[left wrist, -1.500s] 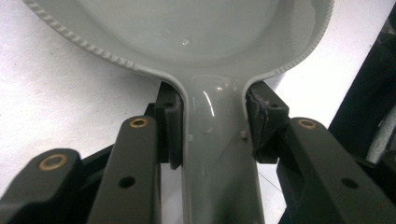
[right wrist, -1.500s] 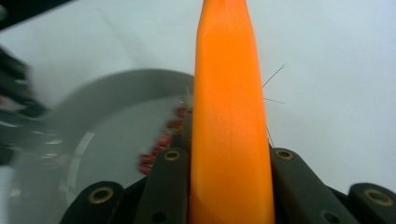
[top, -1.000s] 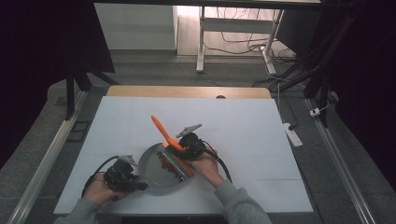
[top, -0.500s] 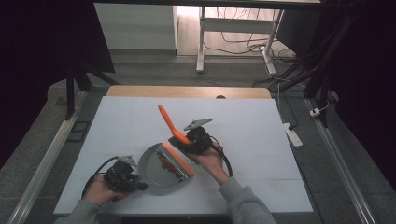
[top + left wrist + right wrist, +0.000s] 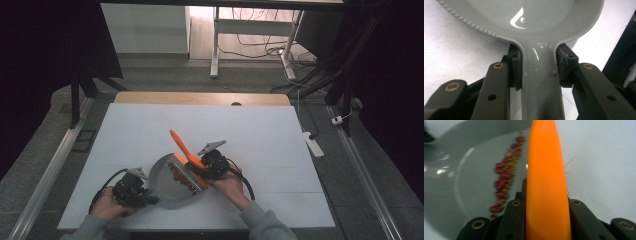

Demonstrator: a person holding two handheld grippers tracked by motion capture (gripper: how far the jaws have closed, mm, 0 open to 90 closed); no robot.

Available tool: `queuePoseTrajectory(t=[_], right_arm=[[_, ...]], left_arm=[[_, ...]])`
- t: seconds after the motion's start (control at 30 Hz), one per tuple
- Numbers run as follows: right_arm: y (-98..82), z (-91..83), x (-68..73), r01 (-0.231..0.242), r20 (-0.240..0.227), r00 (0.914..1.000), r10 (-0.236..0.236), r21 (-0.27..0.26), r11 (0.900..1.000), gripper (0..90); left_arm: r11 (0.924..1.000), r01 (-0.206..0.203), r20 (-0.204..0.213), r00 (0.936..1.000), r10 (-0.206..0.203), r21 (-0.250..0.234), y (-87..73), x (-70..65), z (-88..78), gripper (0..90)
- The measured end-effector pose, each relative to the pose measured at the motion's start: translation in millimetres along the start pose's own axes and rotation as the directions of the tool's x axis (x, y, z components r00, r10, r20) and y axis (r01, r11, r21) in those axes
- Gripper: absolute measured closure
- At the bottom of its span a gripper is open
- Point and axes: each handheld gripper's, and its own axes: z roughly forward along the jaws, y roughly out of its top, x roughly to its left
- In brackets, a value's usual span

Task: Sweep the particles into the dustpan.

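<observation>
The grey dustpan (image 5: 167,182) is lying on the near part of the white table (image 5: 260,135), with a row of red beans (image 5: 181,179) sitting along its front edge. The left gripper (image 5: 142,195) is clamping the dustpan's handle (image 5: 540,80) between its pads. The right gripper (image 5: 200,167) is squeezing the orange brush (image 5: 187,155) at the handle, its head resting against the beans. Beyond the table a wooden strip (image 5: 200,98) is running along the far edge, and grey floor, a white power strip (image 5: 314,145) and trailing cables (image 5: 255,37) are showing in a dark room. No writing is readable. The left gripper view is showing the pan's ribbed rim (image 5: 471,26); the right gripper view is revealing small greenish beans among the red.
</observation>
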Motion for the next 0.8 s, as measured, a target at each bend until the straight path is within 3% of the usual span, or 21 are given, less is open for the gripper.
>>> queuePoseTrajectory(t=[0.23,0.53,0.8], right_arm=[[4.6,0.2,13.4,0.032,-0.074,0.9967,-0.032,-0.005,0.999,77.7],[4.9,-23.0,-4.9,-0.011,-0.027,0.9996,0.009,-0.094,0.995,77.7],[1.8,-39.9,-14.3,-0.018,-0.055,0.9984,0.010,-0.155,0.988,77.7]], left_arm=[[0.9999,0.004,0.002,1.0000,-0.004,-0.016,-0.4,-0.4,0.6,61.9],[0.9988,0.009,0.004,1.0000,-0.009,-0.048,-1.9,1.1,0.2,61.9],[0.9963,0.022,-0.003,0.9997,-0.023,-0.083,-3.5,1.5,-3.0,61.9]])
